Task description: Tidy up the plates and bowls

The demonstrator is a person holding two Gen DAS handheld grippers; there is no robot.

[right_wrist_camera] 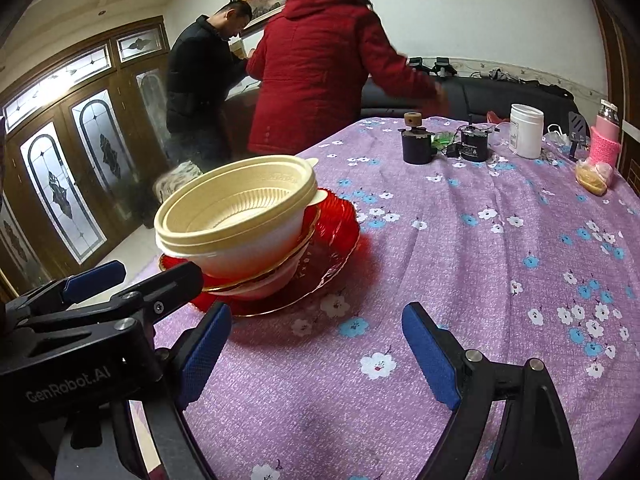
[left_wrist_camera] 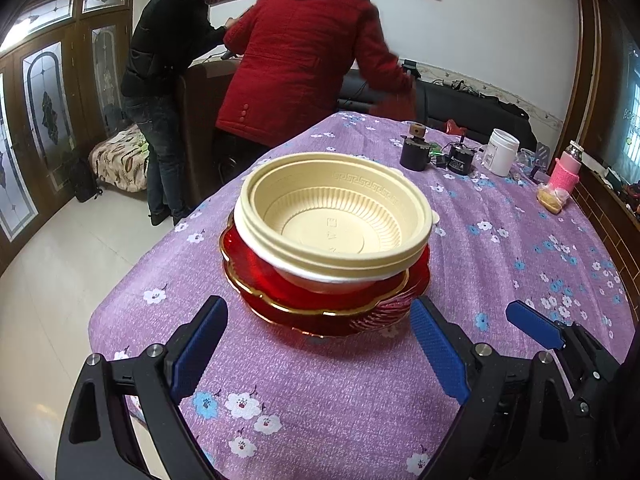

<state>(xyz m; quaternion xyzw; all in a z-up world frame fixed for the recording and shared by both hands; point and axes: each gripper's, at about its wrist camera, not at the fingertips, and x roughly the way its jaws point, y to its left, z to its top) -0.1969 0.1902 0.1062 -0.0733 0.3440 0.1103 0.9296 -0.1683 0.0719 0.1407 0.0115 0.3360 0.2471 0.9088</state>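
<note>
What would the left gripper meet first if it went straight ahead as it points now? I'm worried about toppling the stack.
Probably the near rim of the red plates under the cream bowls; the open left gripper points at them, though depth is uncertain.

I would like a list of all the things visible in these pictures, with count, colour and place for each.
bowls: at least two, cream, nested on the plates
plates: at least two, red with gold rims, stacked near table edge
tablecloth: one, purple floral, covers table
dark cup: one, far side
white jar: one, far side
pink bottle: one, far right
people: two, red and black coats, behind table
left gripper: open, before the stack
right gripper: open, over cloth
</note>
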